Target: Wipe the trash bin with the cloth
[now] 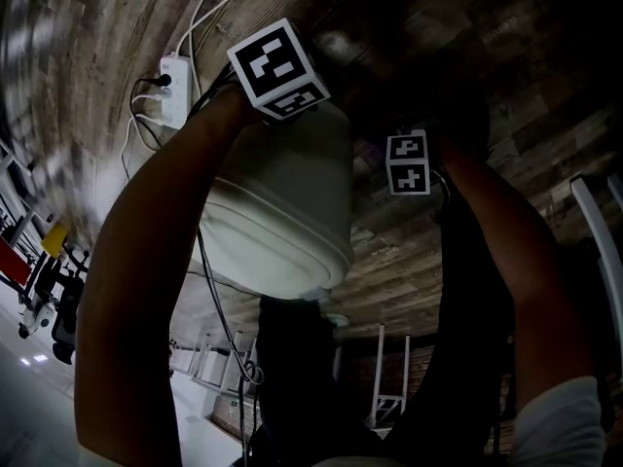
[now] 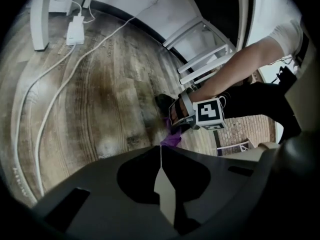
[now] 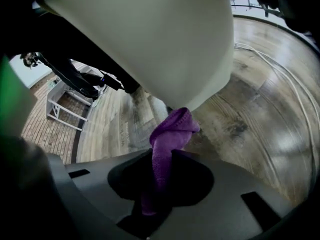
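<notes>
A pale, off-white trash bin (image 1: 282,202) is held tilted in the air above the wooden floor. My left gripper (image 2: 161,156) is shut on a thin edge of the bin (image 2: 164,191), which shows as a pale sliver between the jaws. The right gripper (image 3: 160,159) is shut on a purple cloth (image 3: 167,139). The cloth's bunched top touches the lower edge of the bin (image 3: 150,39). In the left gripper view, the right gripper (image 2: 192,115) and the cloth (image 2: 172,138) appear just beyond the jaws. The head view shows only the marker cubes of both grippers.
A white power strip (image 1: 175,90) with white cables (image 2: 55,84) lies on the wooden floor (image 3: 260,114). White metal frames (image 2: 205,54) stand at the room's edge. The person's dark trouser legs (image 1: 467,339) are below the bin.
</notes>
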`<action>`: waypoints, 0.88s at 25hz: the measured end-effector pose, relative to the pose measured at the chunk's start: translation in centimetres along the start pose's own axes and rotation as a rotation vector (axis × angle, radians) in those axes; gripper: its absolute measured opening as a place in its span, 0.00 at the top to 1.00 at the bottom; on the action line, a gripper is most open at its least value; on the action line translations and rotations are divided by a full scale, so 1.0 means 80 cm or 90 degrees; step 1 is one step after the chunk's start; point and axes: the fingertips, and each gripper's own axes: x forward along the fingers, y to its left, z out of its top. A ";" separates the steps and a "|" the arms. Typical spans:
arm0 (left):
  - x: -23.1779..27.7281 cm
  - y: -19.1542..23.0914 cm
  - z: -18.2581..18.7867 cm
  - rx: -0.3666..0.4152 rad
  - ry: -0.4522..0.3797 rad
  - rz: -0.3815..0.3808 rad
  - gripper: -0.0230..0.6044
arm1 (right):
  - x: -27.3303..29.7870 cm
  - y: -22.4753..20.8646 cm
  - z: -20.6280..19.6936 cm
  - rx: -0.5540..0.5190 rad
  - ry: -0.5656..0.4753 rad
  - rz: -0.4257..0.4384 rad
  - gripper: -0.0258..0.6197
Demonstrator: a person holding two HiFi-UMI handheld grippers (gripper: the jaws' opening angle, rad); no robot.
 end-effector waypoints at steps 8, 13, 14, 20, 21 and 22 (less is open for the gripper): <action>-0.066 0.054 -0.058 -0.035 -0.008 0.061 0.95 | -0.027 -0.126 0.035 0.008 -0.011 -0.117 0.80; -0.096 0.088 -0.105 -0.088 -0.044 0.083 0.95 | -0.033 -0.199 0.101 0.016 -0.054 -0.172 0.80; -0.100 0.093 -0.112 -0.099 -0.056 0.084 0.95 | -0.034 -0.211 0.114 0.019 -0.064 -0.177 0.80; -0.115 0.112 -0.146 -0.145 -0.128 0.081 0.95 | -0.022 -0.248 0.161 0.008 -0.077 -0.177 0.80; -0.115 0.114 -0.150 -0.152 -0.137 0.081 0.95 | -0.018 -0.248 0.165 0.004 -0.075 -0.174 0.80; -0.113 0.114 -0.155 -0.157 -0.143 0.081 0.95 | -0.014 -0.246 0.168 -0.001 -0.073 -0.169 0.80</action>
